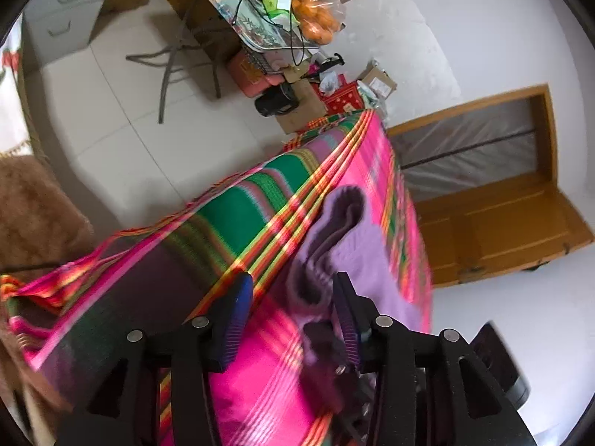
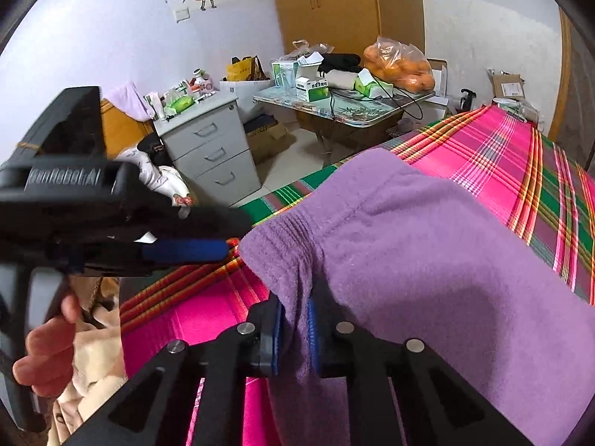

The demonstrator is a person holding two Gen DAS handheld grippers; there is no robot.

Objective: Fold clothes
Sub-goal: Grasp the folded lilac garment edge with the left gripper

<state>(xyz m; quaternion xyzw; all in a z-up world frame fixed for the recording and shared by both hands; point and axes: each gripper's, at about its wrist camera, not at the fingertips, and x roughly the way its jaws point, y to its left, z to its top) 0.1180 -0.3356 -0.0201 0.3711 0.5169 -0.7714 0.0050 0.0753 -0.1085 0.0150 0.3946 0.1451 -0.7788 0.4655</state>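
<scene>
Blurred lettering on the left gripper cannot be read with certainty. That gripper is held level by a hand, its jaws parted and empty beside the purple garment. The garment's ribbed edge is clamped between the right gripper pads, draped over the striped cloth.

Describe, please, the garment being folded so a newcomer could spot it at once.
Find the bed covered in a bright pink, green and yellow plaid sheet. On it lies a plain lilac fleece garment, its ribbed hem pinched in the right gripper; it is the only unpatterned fabric there.
</scene>
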